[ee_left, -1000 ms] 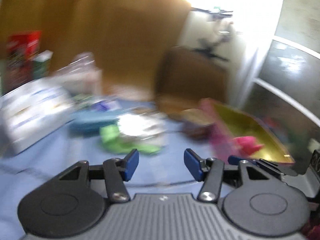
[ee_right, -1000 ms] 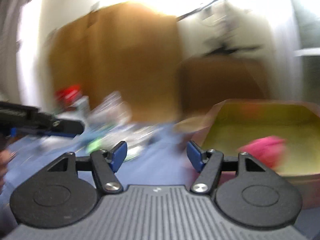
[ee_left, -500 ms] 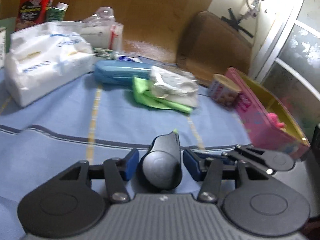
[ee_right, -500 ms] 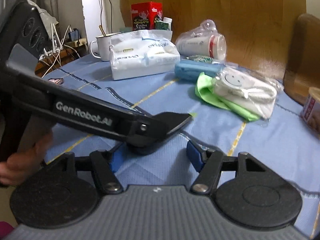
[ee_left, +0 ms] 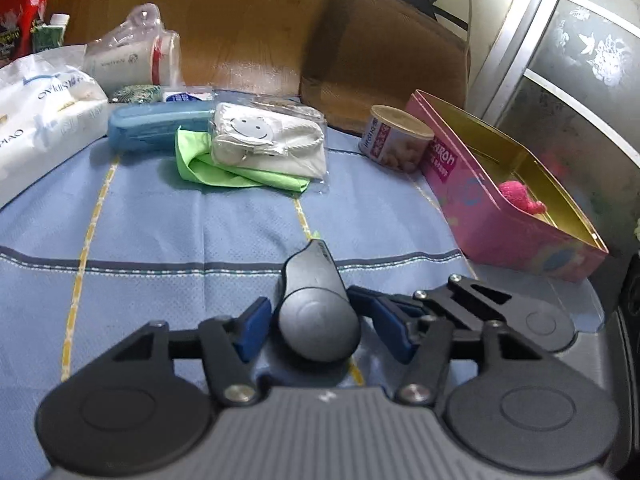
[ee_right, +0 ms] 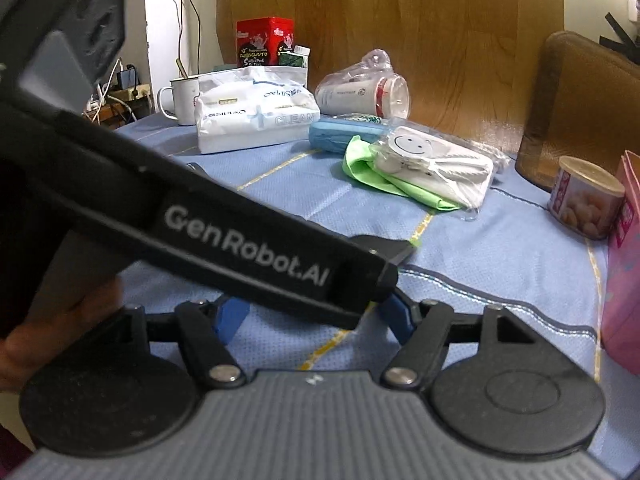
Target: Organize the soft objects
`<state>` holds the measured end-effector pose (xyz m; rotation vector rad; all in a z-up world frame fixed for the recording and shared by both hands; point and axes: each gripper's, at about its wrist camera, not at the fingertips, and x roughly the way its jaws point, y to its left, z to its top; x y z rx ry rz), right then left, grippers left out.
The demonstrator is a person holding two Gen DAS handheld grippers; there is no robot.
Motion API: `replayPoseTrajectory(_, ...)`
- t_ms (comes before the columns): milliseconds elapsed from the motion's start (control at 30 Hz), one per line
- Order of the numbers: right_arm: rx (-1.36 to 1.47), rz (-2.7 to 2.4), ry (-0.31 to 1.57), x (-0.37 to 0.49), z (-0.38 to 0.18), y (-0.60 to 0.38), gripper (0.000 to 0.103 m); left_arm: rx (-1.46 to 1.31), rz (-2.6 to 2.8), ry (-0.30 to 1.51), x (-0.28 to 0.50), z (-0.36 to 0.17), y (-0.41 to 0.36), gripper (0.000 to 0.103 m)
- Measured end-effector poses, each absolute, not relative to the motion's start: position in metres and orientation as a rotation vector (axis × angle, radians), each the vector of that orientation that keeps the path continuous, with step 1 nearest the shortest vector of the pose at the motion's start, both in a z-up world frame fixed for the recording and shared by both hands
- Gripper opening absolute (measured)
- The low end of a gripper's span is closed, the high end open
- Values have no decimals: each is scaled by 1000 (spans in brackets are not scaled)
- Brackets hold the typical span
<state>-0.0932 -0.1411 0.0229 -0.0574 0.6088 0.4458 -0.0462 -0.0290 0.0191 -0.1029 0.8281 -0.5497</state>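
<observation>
One soft thing, a pink fluffy toy (ee_left: 516, 194), lies in the pink box (ee_left: 480, 216), low against its gold inner wall, with part of it hidden behind the near side. The box stands open on the blue-clothed table (ee_left: 160, 232). A round can (ee_left: 394, 140) sits just beside the box's far end (its lid is on, so its contents cannot be seen). Further left of the box, a white smiley pouch (ee_left: 272, 144), sealed in a clear bag, rests on a green cloth (ee_left: 240, 176), which it largely covers. A blue case (ee_left: 156, 128) lies just beyond that. Well away from the box stand a tissue pack (ee_right: 256, 120), bagged paper cups (ee_right: 360, 94) and a mug (ee_right: 182, 98) holding a spoon.

The left tool (ee_left: 316, 330) is opening, and a dark grey rounded part that I cannot identify sits between its blue pads. The right tool (ee_right: 312, 316) is opening too. The left tool's black body crosses in front of it and hides the gap. A hand (ee_right: 48, 332) is cut off at the left edge.
</observation>
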Motion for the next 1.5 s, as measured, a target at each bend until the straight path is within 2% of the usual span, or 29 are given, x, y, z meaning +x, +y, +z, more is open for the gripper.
replayPoseTrajectory(67,-54,413,597,-93,23,-144,60,-90,-540,824,-48,20,-34,53)
replayPoseTrajectory(100,-48,411,596,-92,24,-147,58,-95,-538,822,-48,22,-36,53)
replayPoseTrajectory(333,-68,315,440,-106,43,-166,57,-92,-604,730,-46,60,-64,53)
replayPoseTrajectory(533,-31,150,316,-113,67,-218,57,-34,-749,673,-32,90,-127,53)
replayPoseTrajectory(800,33,-35,300,-115,68,-290,57,61,-852,656,-22,90,-216,54)
replayPoseTrajectory(1000,77,-106,323,-113,53,-317,58,73,-864,697,-13,75,-245,53)
replayPoseTrajectory(1233,78,-109,297,-122,52,-311,59,36,-838,649,-23,83,-216,55)
replayPoseTrajectory(1367,95,-65,237,-131,53,-298,59,-31,-759,608,-25,88,-162,58)
replayPoseTrajectory(1433,73,-30,200,-134,53,-285,59,-70,-695,604,-21,82,-129,63)
replayPoseTrajectory(1500,29,16,197,-131,51,-268,58,-81,-586,622,-14,69,-98,63)
